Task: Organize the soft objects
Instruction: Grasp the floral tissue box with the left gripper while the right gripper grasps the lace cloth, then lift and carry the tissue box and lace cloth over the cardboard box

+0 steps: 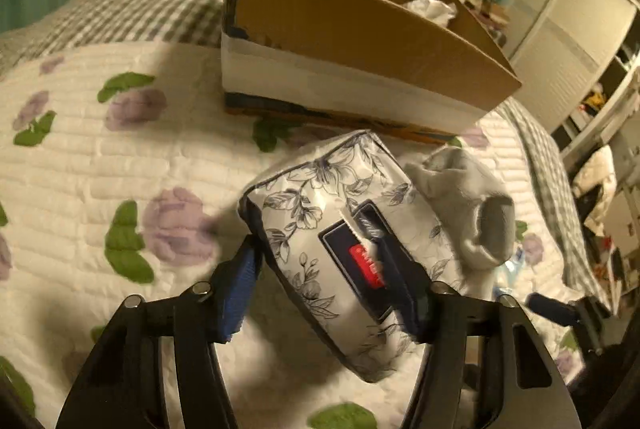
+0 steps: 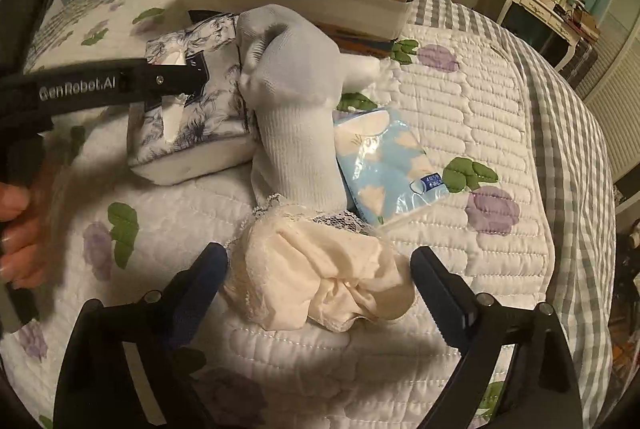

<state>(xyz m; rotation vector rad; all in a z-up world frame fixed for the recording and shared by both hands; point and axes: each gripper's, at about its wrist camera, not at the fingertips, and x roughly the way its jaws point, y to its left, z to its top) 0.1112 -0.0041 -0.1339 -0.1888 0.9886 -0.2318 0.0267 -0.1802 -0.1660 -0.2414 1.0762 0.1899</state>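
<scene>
With something white already in the brown cardboard box (image 1: pixel 360 29), my left gripper (image 1: pixel 332 269) clamps the floral-printed tissue pack (image 1: pixel 320 213), while my right gripper (image 2: pixel 320 269) gapes around the cream lace-trimmed cloth (image 2: pixel 320 277); the grey-white sock (image 2: pixel 296 101) and blue tissue packet (image 2: pixel 392 165) remain.

"genrobot.ai" – white lettering on left gripper (image 2: pixel 120 83) arm; tissue pack (image 1: pixel 344 245) red label – unreadable.

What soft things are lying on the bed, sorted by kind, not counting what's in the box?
Tissue packs: 2, the floral tissue pack and the blue tissue pack
Socks: 1, the grey-white sock
Cream lacy cloths: 1, the cream cloth
Total: 4
</scene>
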